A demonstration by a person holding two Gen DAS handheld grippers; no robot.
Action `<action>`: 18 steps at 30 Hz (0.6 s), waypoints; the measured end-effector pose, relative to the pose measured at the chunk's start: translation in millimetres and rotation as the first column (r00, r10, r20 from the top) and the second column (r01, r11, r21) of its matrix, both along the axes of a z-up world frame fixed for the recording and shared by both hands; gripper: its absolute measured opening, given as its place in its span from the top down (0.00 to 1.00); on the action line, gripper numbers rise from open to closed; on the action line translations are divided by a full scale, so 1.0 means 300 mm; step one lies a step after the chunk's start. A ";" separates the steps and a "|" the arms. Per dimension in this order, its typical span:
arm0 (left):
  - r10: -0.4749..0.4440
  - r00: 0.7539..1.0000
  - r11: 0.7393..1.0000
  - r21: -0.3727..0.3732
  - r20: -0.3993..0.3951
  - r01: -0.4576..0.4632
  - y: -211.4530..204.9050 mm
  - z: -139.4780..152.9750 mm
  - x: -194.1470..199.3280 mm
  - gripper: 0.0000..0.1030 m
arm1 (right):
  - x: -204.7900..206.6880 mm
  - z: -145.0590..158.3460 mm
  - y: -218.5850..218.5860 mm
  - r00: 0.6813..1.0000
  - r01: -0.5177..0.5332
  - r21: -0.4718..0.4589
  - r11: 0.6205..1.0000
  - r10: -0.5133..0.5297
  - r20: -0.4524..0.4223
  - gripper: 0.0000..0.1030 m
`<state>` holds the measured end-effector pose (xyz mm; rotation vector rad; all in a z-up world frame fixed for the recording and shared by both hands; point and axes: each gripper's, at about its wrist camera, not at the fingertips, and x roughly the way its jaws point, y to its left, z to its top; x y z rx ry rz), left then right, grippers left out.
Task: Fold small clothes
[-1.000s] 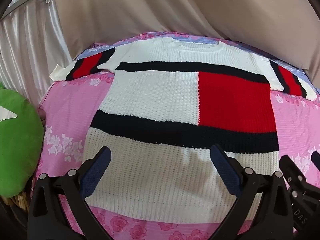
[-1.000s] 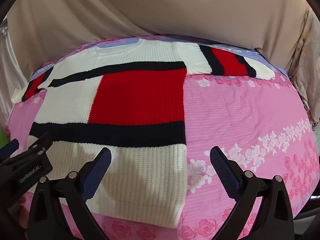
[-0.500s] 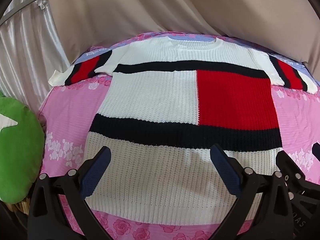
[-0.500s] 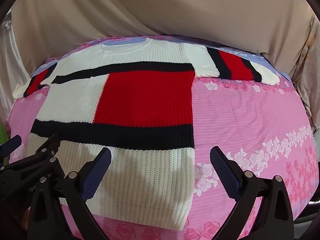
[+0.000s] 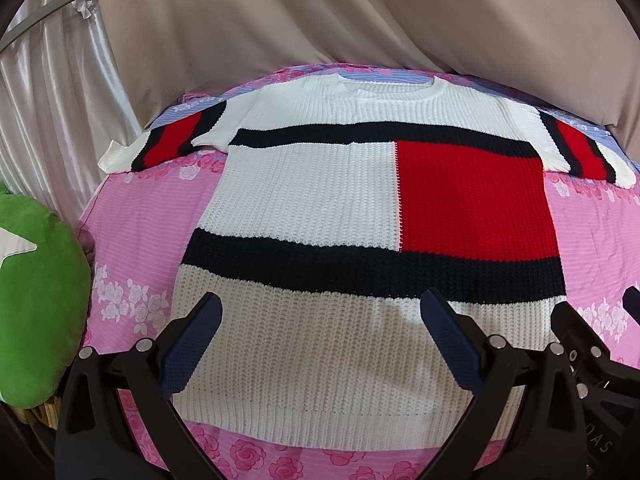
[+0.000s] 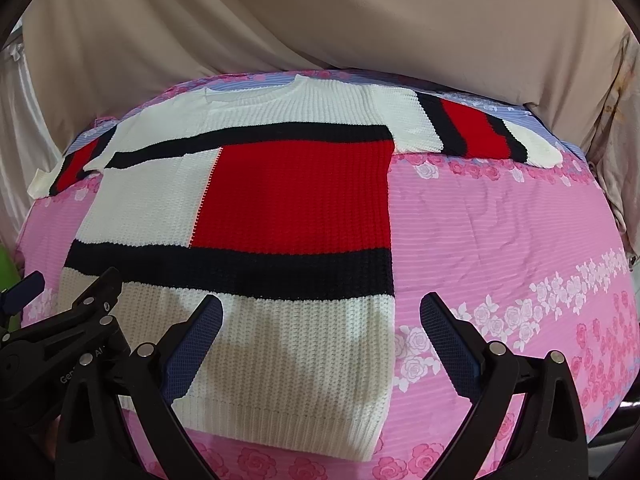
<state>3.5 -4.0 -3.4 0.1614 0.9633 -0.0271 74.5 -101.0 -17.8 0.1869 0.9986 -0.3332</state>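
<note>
Bare pink sheet [image 6: 500, 240] right of sweater [image 6: 280, 200], green cushion [image 5: 36, 312] crowding left

Illumination is bright and even, colours saturated. Soft shadows fall on the sweater [image 5: 304, 360] beneath the tongs. Fisheye distortion bows edges; corners vignette black.

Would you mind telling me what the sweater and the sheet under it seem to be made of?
Sweater: chunky knitted yarn, matte; ribbed stitch rows show, though the fibre cannot be told. Sheet: thin woven printed fabric, probably cotton or a blend, smooth, with fine creases and a rose print.
</note>
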 end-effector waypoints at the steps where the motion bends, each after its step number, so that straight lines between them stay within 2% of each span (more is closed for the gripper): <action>1: 0.000 1.000 1.000 0.000 0.000 0.000 0.000 0.000 0.001 0.06 | 0.001 0.001 0.002 1.000 0.000 -0.001 1.000 0.000 0.000 0.05; 18: 0.000 1.000 1.000 0.000 0.003 0.000 0.008 0.002 0.003 0.06 | -0.007 0.001 0.002 1.000 0.002 0.006 1.000 -0.002 0.002 0.05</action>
